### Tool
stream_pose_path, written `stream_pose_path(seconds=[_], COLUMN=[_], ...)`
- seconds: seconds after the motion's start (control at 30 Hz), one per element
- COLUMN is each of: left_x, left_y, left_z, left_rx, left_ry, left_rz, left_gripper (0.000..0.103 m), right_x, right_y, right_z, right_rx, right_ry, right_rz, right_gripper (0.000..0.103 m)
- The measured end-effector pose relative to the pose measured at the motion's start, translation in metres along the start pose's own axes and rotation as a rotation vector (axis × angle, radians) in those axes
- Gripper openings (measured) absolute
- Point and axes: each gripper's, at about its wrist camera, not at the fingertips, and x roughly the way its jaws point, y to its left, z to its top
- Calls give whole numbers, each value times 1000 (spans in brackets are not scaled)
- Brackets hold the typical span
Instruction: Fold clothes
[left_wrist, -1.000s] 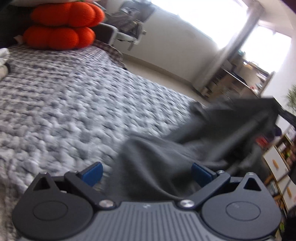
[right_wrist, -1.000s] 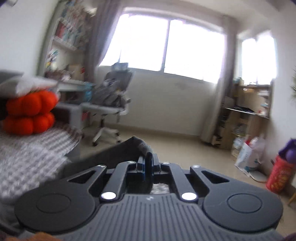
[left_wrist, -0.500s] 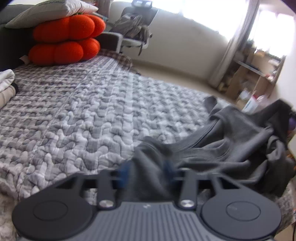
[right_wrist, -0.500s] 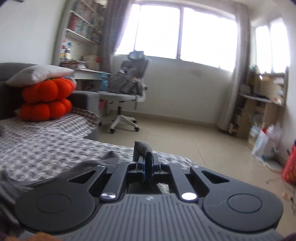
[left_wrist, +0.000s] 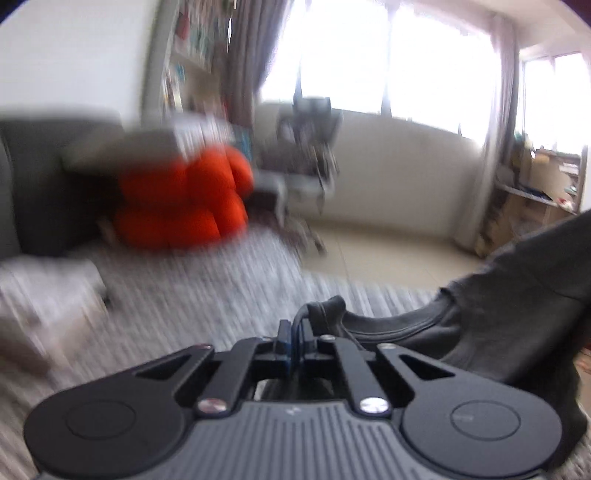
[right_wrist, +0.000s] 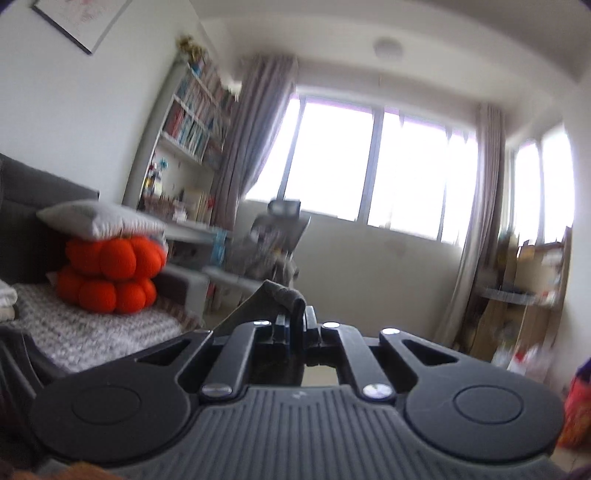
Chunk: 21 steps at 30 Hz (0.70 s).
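Your left gripper (left_wrist: 295, 341) is clamped on a bunched edge of the dark grey garment (left_wrist: 517, 314), which trails right above the grey quilted bed (left_wrist: 221, 295). Your right gripper (right_wrist: 295, 328) pinches another edge (right_wrist: 284, 293). Both bites look thin, so a sharp tug could slip the cloth free or skew the fold.

We find no legible text in either view. The book spines on the bookshelf (right_wrist: 192, 122) and the framed picture (right_wrist: 79, 20) on the wall are too blurred and small to read.
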Motion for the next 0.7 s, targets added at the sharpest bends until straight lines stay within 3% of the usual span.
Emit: stream_pose_path(seconds=[0.33,0.57,0.7], left_x=[-129,-214,-216], left_y=[-11,-26,-44], left_z=[125,195,225], left_rx=[120,177,230], left_ry=[-526,-864,-905], left_rz=[49,148,192], left_gripper=[3,3,3], right_x=[-62,-102,-89], right_y=[-27,-62,-81], right_z=[92,173,196], right_rx=[-6,42,57], right_ry=[-324,-545,-555], right_rz=[-124,-157,-194], right_gripper=[5,5,4])
